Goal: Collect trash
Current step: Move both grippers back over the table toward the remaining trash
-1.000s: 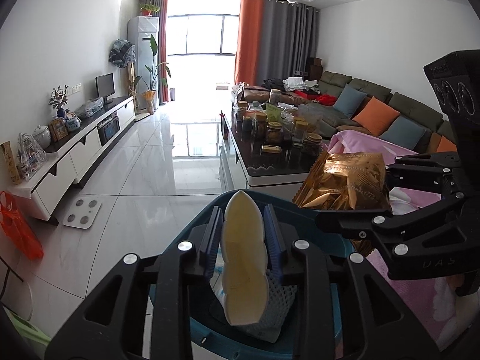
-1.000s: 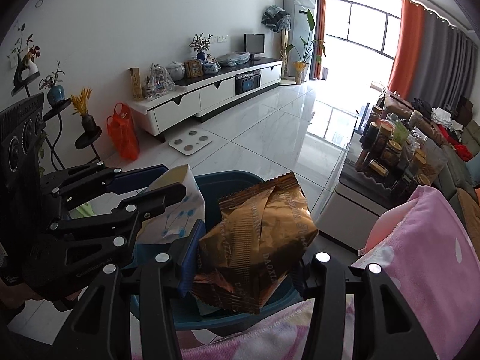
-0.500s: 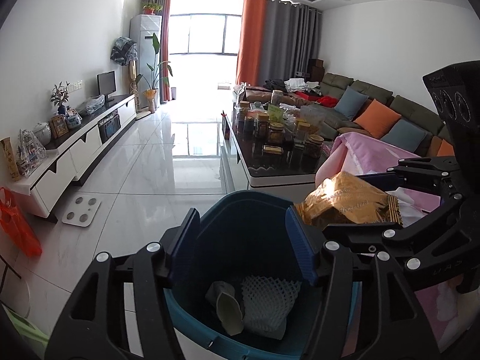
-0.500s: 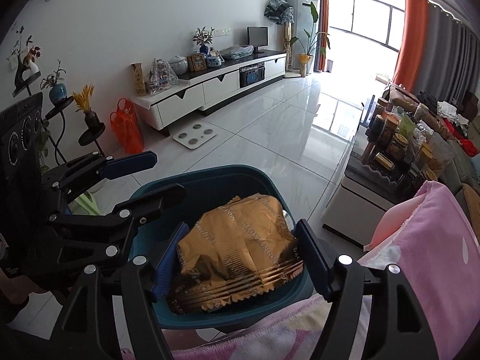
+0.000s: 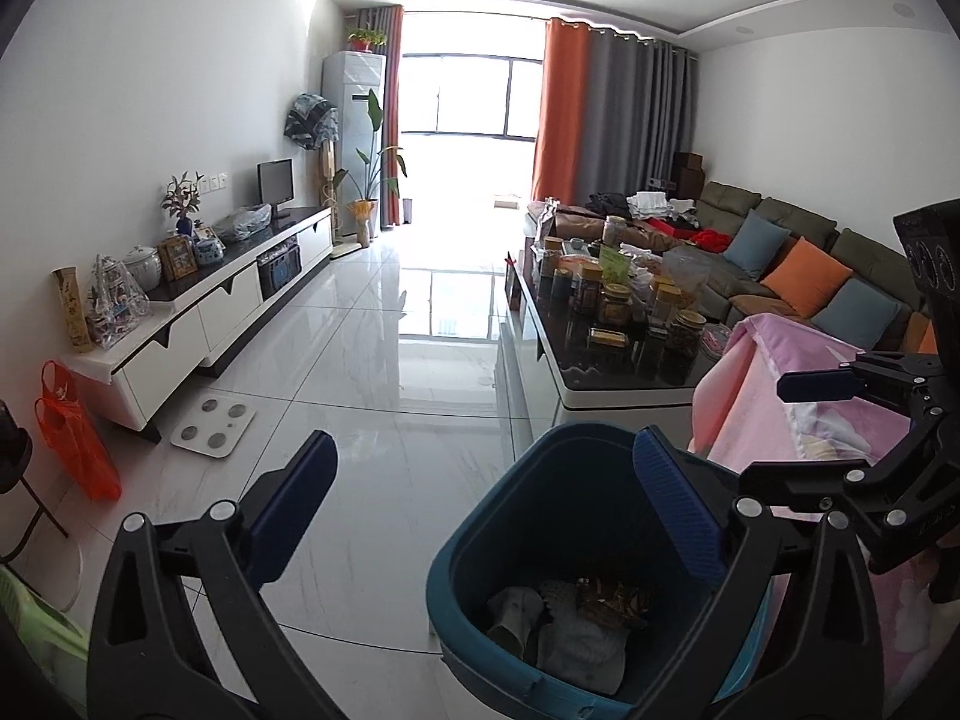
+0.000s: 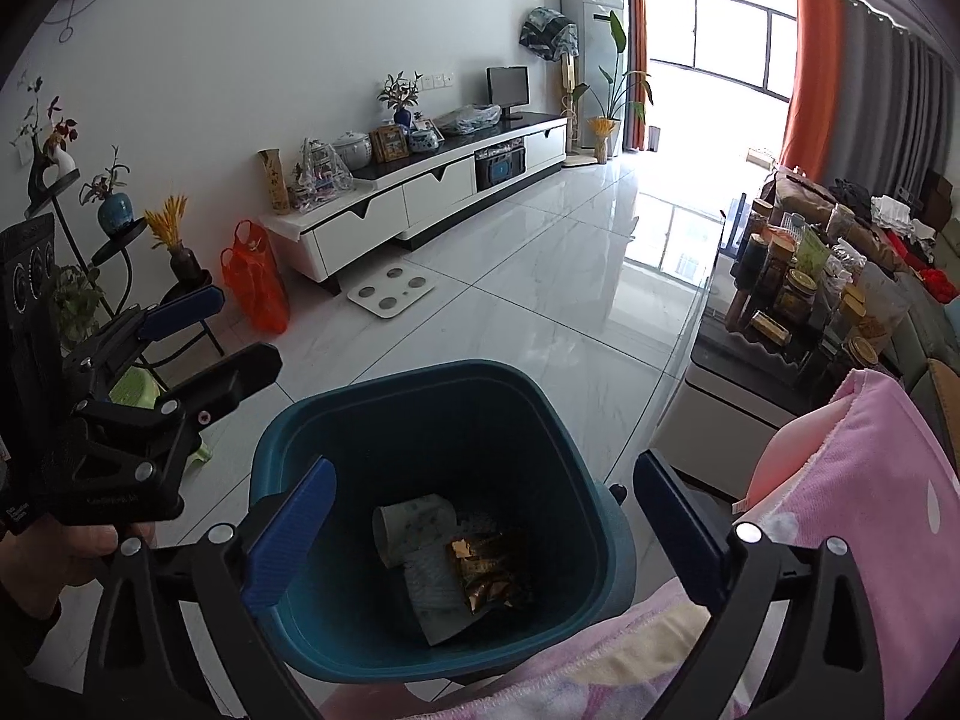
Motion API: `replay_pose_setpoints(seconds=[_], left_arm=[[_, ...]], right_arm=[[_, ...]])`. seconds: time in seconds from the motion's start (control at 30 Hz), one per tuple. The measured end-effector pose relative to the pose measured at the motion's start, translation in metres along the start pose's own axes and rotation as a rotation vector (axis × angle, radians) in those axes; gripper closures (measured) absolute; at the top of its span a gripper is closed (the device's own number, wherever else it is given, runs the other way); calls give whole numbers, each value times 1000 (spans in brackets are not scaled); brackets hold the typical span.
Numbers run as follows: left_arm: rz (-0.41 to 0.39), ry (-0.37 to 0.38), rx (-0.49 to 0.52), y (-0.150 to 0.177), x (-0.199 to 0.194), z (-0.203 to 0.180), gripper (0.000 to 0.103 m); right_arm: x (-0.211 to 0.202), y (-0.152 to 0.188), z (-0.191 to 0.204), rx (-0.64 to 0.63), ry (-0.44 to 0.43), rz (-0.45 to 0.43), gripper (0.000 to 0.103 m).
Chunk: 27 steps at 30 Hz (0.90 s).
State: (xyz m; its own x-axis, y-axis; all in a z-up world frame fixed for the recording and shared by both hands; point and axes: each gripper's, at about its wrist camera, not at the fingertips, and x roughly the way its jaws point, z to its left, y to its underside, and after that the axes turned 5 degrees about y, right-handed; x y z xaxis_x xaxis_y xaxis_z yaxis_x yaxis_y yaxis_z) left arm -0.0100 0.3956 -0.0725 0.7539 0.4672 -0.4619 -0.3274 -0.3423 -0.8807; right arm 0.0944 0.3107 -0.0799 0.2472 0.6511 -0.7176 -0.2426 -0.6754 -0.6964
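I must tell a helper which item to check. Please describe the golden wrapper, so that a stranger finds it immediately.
Find the dark teal bin on the white floor beside the pink blanket. At its bottom, the golden wrapper lies on pale papers. It alone is shiny and brown-gold.

The right gripper (image 6: 480, 516), its fingers (image 6: 288, 534) opening with nothing between them, hangs over the teal bin (image 6: 384, 402) where a gold wrapper (image 6: 486, 570) lies on white paper (image 6: 414, 525).

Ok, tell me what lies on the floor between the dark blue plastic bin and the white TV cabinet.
In the right wrist view, only a white bathroom scale lies between the dark blue plastic bin and the white TV cabinet; otherwise bare glossy tile.
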Motion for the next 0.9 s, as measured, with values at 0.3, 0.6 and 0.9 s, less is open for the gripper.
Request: replay_pose_setpoints(seconds=[0.3,0.6,0.9], left_arm=[[-19,-63,-51,-4,-33,19,6],[-88,-13,-39,-22,-81,-7,6],[-122,112,7,-36,-117,-73,6]], right_arm=[[-26,2,-17,44,42,-58,7],[-71,17,-37,96,98,-126,7],[-138,61,-65,183,190,-205,7]])
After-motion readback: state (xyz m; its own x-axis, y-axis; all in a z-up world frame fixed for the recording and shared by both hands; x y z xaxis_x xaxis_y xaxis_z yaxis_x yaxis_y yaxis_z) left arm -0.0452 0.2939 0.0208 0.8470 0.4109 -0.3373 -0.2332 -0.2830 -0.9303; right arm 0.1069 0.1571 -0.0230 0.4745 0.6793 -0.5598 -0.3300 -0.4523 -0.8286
